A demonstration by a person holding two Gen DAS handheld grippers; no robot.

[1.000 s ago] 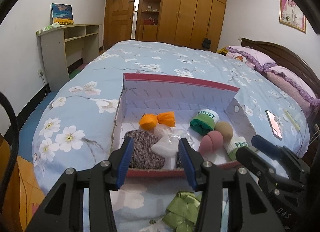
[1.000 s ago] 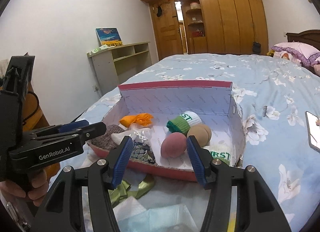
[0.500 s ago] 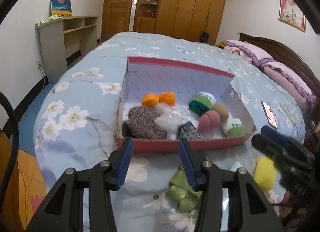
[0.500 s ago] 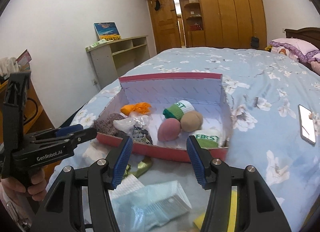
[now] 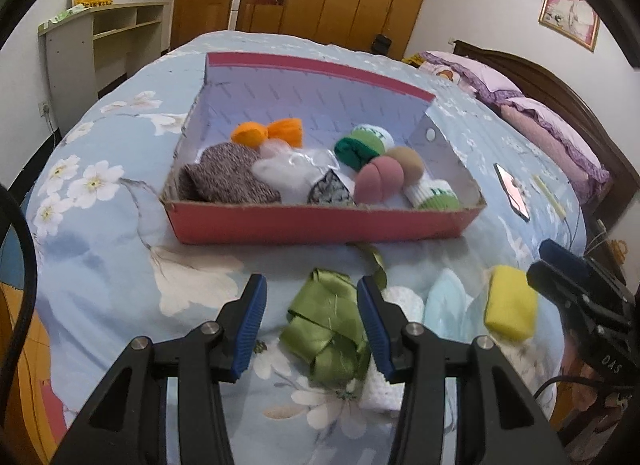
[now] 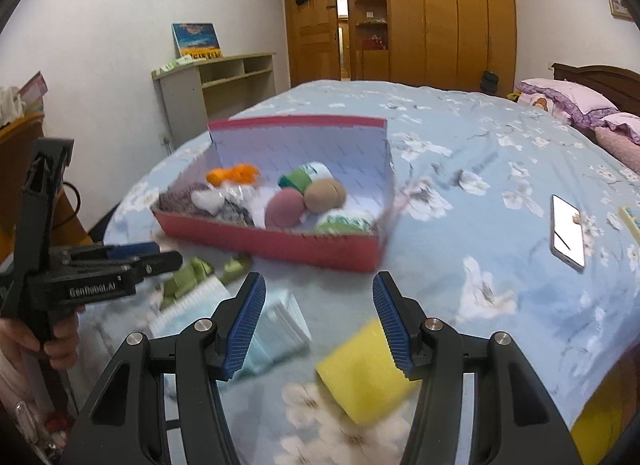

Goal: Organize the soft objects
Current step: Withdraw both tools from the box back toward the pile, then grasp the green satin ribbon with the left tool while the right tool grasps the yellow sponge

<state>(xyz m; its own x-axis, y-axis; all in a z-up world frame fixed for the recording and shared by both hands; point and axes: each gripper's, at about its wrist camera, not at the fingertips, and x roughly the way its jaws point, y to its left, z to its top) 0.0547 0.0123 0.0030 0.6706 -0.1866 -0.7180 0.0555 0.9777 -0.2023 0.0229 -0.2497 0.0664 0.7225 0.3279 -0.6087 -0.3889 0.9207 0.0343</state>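
My left gripper [image 5: 308, 307] hangs over green ribbon [image 5: 326, 329], jaws apart; right gripper [image 6: 320, 313] jaws apart above yellow sponge [image 6: 364, 373].

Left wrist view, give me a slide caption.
Open left gripper above green ribbon on the bed, red box of soft items beyond.

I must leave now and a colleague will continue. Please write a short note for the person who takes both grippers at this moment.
Left gripper: open, empty, above the green ribbon.
Right gripper: open, empty, near the yellow sponge.
Done: socks and other soft items lie in the red box on the bed.
Left: ribbon, sponge, the pale blue cloth and white knit piece, all in front of the box.
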